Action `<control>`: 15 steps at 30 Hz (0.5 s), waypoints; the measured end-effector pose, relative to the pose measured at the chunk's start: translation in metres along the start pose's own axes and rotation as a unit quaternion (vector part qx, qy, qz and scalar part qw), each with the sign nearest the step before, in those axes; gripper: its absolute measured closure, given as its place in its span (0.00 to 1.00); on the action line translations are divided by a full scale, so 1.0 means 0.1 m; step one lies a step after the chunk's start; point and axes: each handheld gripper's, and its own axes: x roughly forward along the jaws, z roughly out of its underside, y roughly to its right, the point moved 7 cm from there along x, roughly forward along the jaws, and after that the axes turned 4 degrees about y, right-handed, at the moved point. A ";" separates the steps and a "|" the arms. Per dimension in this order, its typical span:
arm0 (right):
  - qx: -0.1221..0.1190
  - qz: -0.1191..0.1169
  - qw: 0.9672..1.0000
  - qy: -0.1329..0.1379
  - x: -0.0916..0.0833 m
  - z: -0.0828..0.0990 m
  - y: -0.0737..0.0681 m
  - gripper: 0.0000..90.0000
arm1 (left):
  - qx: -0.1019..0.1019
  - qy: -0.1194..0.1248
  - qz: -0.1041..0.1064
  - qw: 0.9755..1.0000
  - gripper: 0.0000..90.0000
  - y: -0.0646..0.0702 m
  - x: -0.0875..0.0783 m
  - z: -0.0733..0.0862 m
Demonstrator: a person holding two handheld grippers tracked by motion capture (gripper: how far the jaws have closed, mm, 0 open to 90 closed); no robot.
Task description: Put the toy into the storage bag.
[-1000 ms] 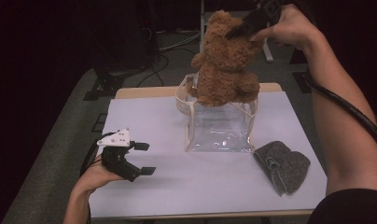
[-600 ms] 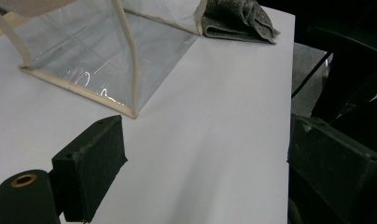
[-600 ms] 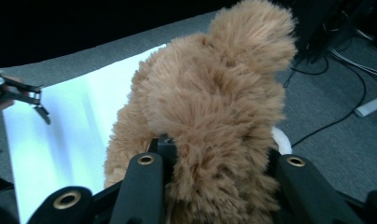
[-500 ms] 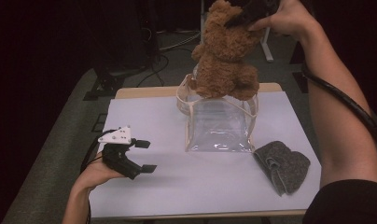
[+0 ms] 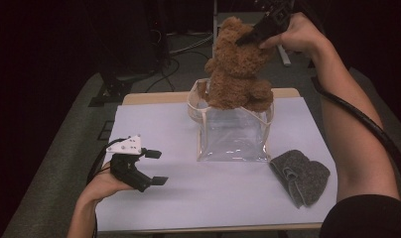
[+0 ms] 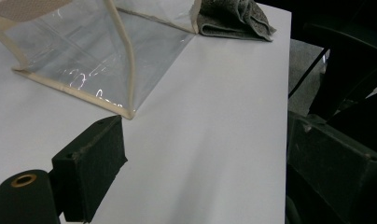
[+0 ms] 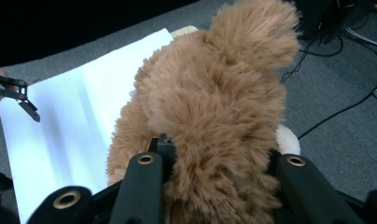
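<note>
A brown teddy bear (image 5: 235, 69) hangs upright over the mouth of a clear plastic bag (image 5: 233, 136) with cream trim. Its legs overlap the bag's top rim; whether they are inside I cannot tell. My right gripper (image 5: 250, 37) is shut on the bear's head from the upper right, and in the right gripper view both jaws press into the fur (image 7: 214, 107) around my right gripper (image 7: 219, 172). My left gripper (image 5: 154, 166) rests open on the table at the left with nothing between its jaws. In the left gripper view the left gripper (image 6: 210, 158) points at the bag's near corner (image 6: 93, 56).
A folded grey cloth (image 5: 300, 176) lies on the white table (image 5: 228, 203) right of the bag, also seen as the cloth (image 6: 233, 18) beyond the bag. Cables and dark equipment stand on the floor behind the table. The table's right edge (image 6: 289, 70) drops to the floor.
The right gripper has come down a little with the bear, so its legs now sit lower at the bag's rim. The left gripper has stayed put.
</note>
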 end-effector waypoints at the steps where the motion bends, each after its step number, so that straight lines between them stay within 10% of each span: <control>1: 0.000 0.000 1.000 0.000 0.00 0.00 0.00 0.72 | 0.000 0.000 0.000 1.000 0.11 0.00 0.00 0.00; 15: -0.003 0.001 1.000 -0.013 0.14 0.12 -0.02 0.72 | 0.009 -0.007 0.003 1.000 0.11 0.01 0.01 -0.04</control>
